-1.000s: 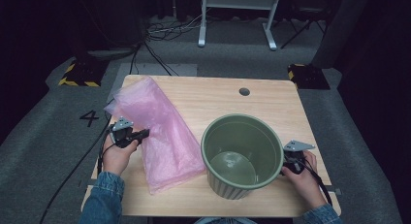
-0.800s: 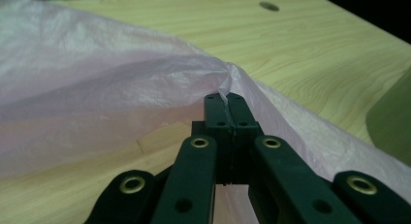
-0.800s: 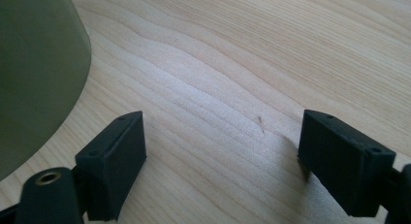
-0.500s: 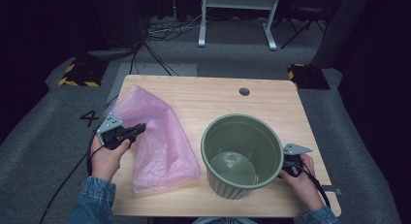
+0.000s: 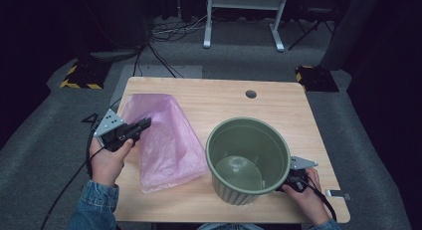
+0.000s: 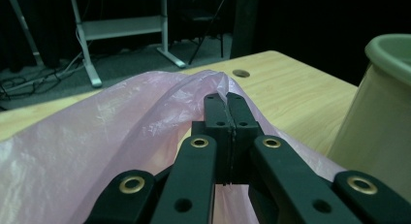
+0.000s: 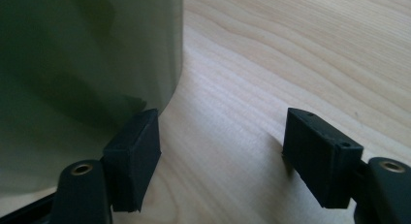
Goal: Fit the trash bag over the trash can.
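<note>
1. A thin, translucent pink plastic bag [image 5: 166, 140] lies on the light wooden desk [image 5: 278, 108], on its left half. Its long axis runs from the far-left area of the desk toward the near edge, and the wider end is the near one.
2. The left hand-held gripper [image 5: 142, 126] sits at the bag's left edge, raised off the desk. Its black jaws are pressed together on a fold of the pink film (in the left gripper view [image 6: 227, 112] the plastic rises to a peak at the fingertips).
3. A round, pale green plastic bucket [image 5: 247, 160] stands upright on the right half of the desk, mouth facing up, just beside the bag's near right corner.
4. The right hand-held gripper [image 7: 220, 151] rests low by the bucket's right side near the desk's near edge. Its jaws stand wide apart and have just been closing; bare wood lies between them, and one jaw is right at the bucket's wall.
5. A small round hole [image 5: 251, 94] is in the desk's far side.
</note>
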### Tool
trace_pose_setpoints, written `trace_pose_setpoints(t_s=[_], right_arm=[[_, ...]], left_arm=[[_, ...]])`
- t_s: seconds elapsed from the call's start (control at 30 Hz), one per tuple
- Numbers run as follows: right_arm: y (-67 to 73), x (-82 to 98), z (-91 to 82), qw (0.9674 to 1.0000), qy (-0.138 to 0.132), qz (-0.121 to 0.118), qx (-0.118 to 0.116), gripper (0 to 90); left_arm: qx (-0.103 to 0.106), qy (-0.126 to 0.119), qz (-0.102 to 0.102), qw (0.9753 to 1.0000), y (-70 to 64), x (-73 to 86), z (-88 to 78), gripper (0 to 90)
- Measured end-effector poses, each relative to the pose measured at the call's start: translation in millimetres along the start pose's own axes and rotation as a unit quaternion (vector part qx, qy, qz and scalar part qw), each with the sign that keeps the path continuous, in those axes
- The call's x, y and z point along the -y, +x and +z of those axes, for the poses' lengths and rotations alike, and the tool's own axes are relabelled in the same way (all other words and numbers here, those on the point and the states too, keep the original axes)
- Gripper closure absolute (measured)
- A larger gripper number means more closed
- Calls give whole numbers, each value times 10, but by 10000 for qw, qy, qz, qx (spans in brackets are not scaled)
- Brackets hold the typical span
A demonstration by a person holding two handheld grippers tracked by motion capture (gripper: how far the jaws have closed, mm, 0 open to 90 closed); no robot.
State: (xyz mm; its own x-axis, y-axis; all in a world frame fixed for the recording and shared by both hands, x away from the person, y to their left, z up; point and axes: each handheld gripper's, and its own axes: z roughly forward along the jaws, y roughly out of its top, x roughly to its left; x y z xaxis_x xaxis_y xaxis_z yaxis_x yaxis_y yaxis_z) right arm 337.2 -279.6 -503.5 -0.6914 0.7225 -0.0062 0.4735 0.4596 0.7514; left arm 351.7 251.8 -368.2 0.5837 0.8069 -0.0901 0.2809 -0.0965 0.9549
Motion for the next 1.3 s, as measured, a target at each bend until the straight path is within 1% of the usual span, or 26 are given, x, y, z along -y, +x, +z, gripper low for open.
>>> trace_pose_setpoints(t_s=[0.13, 0.17, 0.2, 0.23, 0.3, 0.33, 0.43, 0.63, 0.73, 0.8, 0.83, 0.87, 0.93, 0.97, 1.0, 1.2, 1.23, 1.3], right_arm=[[20, 18, -18, 10000, -10, -21, -9, 297], [23, 20, -22, 10000, 0, -9, -4, 297], [22, 20, -22, 10000, 2, -6, -6, 296], [22, 20, -22, 10000, 2, -6, -6, 296], [22, 20, -22, 10000, 3, -3, -8, 296], [22, 20, -22, 10000, 3, -3, -8, 296], [20, 20, -22, 10000, 5, -1, -16, 295], [25, 19, -20, 10000, -2, 3, -4, 295], [46, 15, -14, 10000, -2, 12, 9, 295], [84, 4, 0, 10000, -6, -33, -35, 294], [94, 0, 4, 10000, -4, -30, -45, 293], [99, -3, 7, 10000, -2, -38, -56, 293], [101, -4, 9, 10000, -2, -36, -58, 292], [101, -5, 10, 10000, -3, -38, -60, 292], [101, -5, 10, 10000, -3, -38, -60, 292], [105, -5, 11, 10000, -2, -37, -58, 292], [105, -5, 11, 10000, -3, -31, -64, 292], [104, -5, 11, 10000, -2, -32, -61, 292]], left_arm=[[6, -154, 54, 9999, -35, -127, -38, 896], [-11, -198, 80, 9998, -43, -164, -48, 895], [-27, -249, 147, 9996, -52, -237, -72, 895], [-27, -249, 147, 9996, -52, -237, -72, 895], [-49, -360, 201, 9991, -70, -331, -106, 893], [-49, -360, 201, 9991, -70, -331, -106, 892], [-55, -456, 258, 9986, -96, -404, -136, 891], [-59, -516, 428, 9977, -148, -540, -182, 891], [-70, -540, 449, 9975, -150, -576, -191, 891], [-87, -601, 496, 9969, -161, -615, -206, 890], [-91, -655, 540, 9964, -187, -660, -225, 891], [-91, -655, 540, 9964, -187, -660, -225, 891], [-95, -693, 612, 9957, -216, -711, -246, 891], [-83, -725, 673, 9951, -241, -764, -269, 891], [-83, -725, 673, 9951, -241, -764, -269, 891], [-142, -833, 782, 9933, -283, -935, -341, 891], [-152, -853, 825, 9928, -295, -996, -367, 891], [-155, -869, 839, 9926, -303, -1024, -376, 891]])
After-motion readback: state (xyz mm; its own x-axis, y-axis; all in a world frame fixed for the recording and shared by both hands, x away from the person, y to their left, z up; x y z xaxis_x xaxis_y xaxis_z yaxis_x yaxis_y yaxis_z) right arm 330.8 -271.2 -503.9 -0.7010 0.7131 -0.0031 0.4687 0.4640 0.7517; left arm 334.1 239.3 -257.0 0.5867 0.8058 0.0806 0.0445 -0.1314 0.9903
